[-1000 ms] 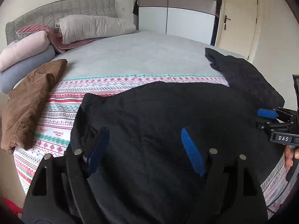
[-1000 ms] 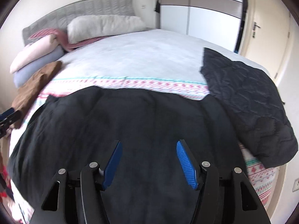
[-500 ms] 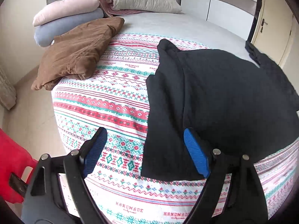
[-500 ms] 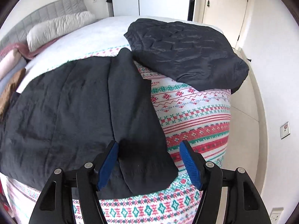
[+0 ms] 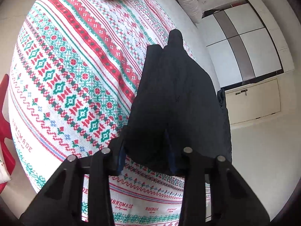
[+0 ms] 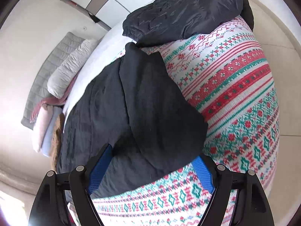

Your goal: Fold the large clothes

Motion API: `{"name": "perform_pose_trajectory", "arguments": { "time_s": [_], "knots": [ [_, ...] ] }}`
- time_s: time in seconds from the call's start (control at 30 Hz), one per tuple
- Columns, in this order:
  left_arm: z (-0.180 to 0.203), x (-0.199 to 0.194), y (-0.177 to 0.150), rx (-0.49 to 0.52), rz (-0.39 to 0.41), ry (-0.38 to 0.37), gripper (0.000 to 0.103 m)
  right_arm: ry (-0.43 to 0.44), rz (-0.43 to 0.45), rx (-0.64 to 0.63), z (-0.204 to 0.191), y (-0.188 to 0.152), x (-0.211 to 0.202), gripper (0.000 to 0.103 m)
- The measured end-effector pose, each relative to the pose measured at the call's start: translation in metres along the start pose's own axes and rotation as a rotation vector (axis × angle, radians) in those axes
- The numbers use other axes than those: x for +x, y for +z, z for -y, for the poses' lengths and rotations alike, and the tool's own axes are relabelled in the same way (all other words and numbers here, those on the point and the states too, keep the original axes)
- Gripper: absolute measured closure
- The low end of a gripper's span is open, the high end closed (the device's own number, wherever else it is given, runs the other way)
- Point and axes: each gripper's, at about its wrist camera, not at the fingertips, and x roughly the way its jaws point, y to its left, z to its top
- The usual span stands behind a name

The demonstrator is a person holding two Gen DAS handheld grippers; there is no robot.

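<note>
Two corners are in play — my left gripper (image 5: pixel 146 156) has its jaws pinching the near edge of the black garment (image 5: pixel 175 94), which lies on the patterned bedspread (image 5: pixel 75 71) running toward 12 o'clock. My right gripper (image 6: pixel 150 167) hangs with jaws spread around the other corner of it, not yet closed. I judge this the grasping step: next the right must pinch, then both lift together to fold.

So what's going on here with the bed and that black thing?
A person is folding a large black garment spread on a bed with a patterned blanket. The left tool has closed on one corner of the garment at the near edge. The right tool is open, straddling the other near corner without gripping it yet. A dark quilted jacket lies further up the bed, apart from the fold.
</note>
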Motion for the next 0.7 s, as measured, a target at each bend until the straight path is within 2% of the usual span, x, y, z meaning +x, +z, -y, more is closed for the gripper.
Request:
{"name": "perform_pose_trajectory", "arguments": {
  "time_s": [0.03, 0.07, 0.1, 0.13, 0.2, 0.23, 0.27, 0.33, 0.37, 0.4, 0.47, 0.57, 0.7],
  "knots": [
    [0.007, -0.004, 0.0, 0.038, 0.03, 0.009, 0.074, -0.001, 0.018, 0.001, 0.001, 0.004, -0.003, 0.048],
    [0.011, -0.006, 0.0, 0.075, 0.053, 0.06, 0.074, 0.013, 0.034, -0.006, 0.002, 0.007, -0.004, 0.051],
    [0.015, -0.004, -0.001, 0.12, 0.083, 0.155, 0.075, -0.015, 0.044, -0.019, 0.005, 0.009, -0.003, 0.059],
    [0.017, -0.003, -0.002, 0.153, 0.125, 0.242, 0.077, -0.056, 0.037, -0.023, 0.009, 0.01, 0.001, 0.059],
    [0.015, -0.01, -0.001, 0.176, 0.188, 0.44, 0.083, -0.064, 0.027, -0.016, 0.013, 0.009, 0.004, 0.059],
    [0.009, -0.014, 0.001, 0.164, 0.183, 0.459, 0.083, -0.076, 0.034, -0.031, 0.011, 0.008, 0.0, 0.058],
    [0.003, -0.02, 0.002, 0.145, 0.163, 0.426, 0.079, -0.105, 0.045, -0.055, 0.007, 0.006, -0.005, 0.056],
    [-0.002, -0.033, 0.0, 0.135, 0.149, 0.41, 0.06, -0.185, 0.075, -0.111, 0.0, 0.003, -0.021, 0.037],
    [0.001, -0.04, -0.002, 0.148, 0.168, 0.425, 0.045, -0.214, 0.098, -0.134, -0.004, 0.001, -0.03, 0.034],
    [0.004, -0.047, -0.004, 0.17, 0.192, 0.433, 0.038, -0.232, 0.119, -0.155, -0.008, -0.001, -0.039, 0.031],
    [0.023, -0.053, -0.01, 0.224, 0.219, 0.443, 0.032, -0.237, 0.149, -0.21, -0.023, -0.007, -0.054, 0.03],
    [0.055, -0.049, -0.019, 0.312, 0.219, 0.441, 0.021, -0.24, 0.18, -0.326, -0.055, -0.025, -0.069, 0.021],
    [0.102, -0.035, -0.05, 0.415, 0.176, 0.449, 0.018, -0.264, 0.165, -0.434, -0.09, -0.053, -0.07, 0.014]
  ]
}}
